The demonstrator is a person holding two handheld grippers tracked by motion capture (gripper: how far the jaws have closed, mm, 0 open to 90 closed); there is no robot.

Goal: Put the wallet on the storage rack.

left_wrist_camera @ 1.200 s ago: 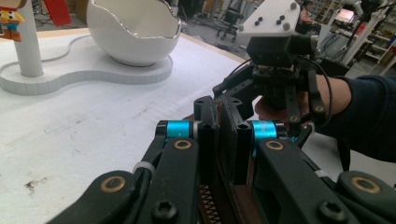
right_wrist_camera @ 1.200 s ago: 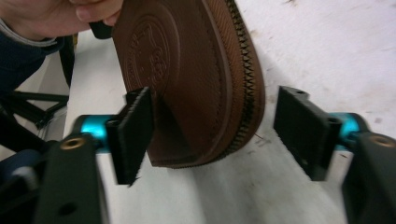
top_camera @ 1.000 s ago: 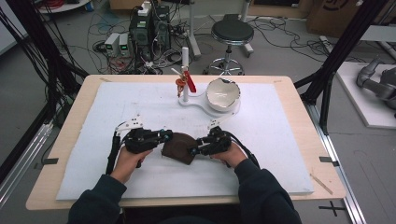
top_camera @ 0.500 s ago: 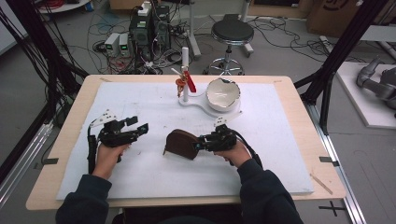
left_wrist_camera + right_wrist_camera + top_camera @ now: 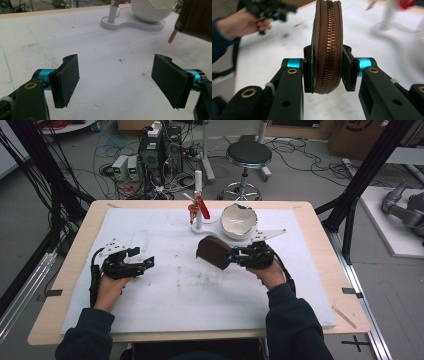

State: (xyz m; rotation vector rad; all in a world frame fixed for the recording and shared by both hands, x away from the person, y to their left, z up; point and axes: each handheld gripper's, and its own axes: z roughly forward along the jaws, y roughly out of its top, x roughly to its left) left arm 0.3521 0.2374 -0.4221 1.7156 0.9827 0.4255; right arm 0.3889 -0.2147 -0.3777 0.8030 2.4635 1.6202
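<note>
A brown zippered pouch [image 5: 213,252] hangs above the white mat, lifted off it, just in front of the white bowl [image 5: 239,221]. My right gripper [image 5: 231,256] is shut on the pouch's right end. In the right gripper view both pads [image 5: 308,72] press the pouch [image 5: 327,42] on its two faces, zipper edge up. My left gripper [image 5: 144,260] rests far off at the mat's left and has just been opening. In the left gripper view the left gripper [image 5: 116,82] has wide jaws with nothing between them. The pouch [image 5: 197,22] shows at the top right there.
The cracked-egg-shaped bowl sits on a flat white base [image 5: 267,234] with an upright white post [image 5: 198,195] carrying a red tag. The white mat [image 5: 190,290] covers most of the wooden table [image 5: 325,250]. A stool and cables stand beyond the far edge.
The left gripper let go of the pouch, opened and drew away to the left. The right gripper raised the pouch off the mat and carried it toward the bowl.
</note>
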